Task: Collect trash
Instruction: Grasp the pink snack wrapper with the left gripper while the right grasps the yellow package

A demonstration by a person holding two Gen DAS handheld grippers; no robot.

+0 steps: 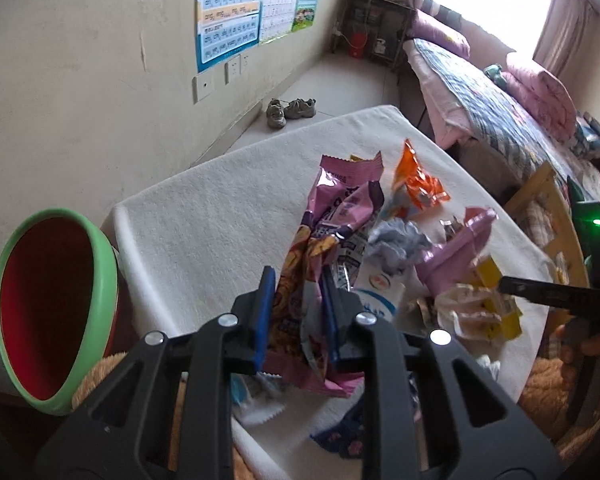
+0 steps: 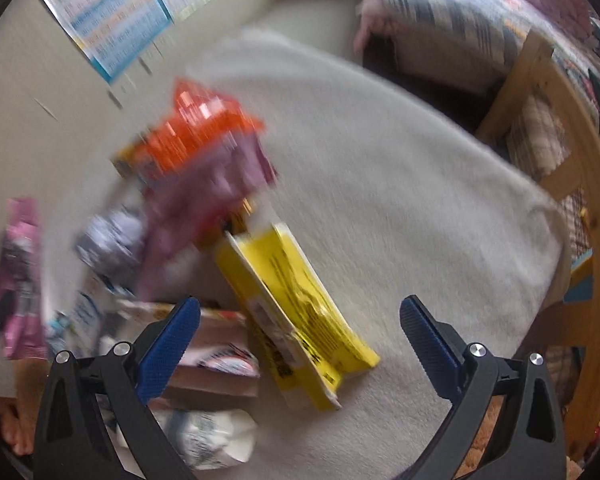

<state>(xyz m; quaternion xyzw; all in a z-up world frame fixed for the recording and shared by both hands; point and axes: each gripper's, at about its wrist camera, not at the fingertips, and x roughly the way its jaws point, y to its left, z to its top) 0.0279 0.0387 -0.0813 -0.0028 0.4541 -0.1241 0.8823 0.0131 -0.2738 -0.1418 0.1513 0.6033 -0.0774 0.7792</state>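
while my left gripper (image 1: pixel 296 312) is clamped on a bunch of snack wrappers (image 1: pixel 324 240), its blue pads pressing them from both sides, my right gripper (image 2: pixel 300 344) hangs with jaws spread wide and empty above a yellow box (image 2: pixel 296 308). the wrappers stand up from the white cloth (image 1: pixel 228 208) near its front edge, with the rest of the litter heaped just beside them; the bin (image 1: pixel 56 312) with the green rim waits to the left, beside the table. likely fault: the pinch takes several slick foil sheets at once, so an outer one may slide free on the way to the bin, or drag neighbouring scraps off the cloth. the wrappers are pink, purple and orange-yellow, crumpled, glossy, torn at the top. the right view is blurred, so the fit of the jaws round the box is uncertain.
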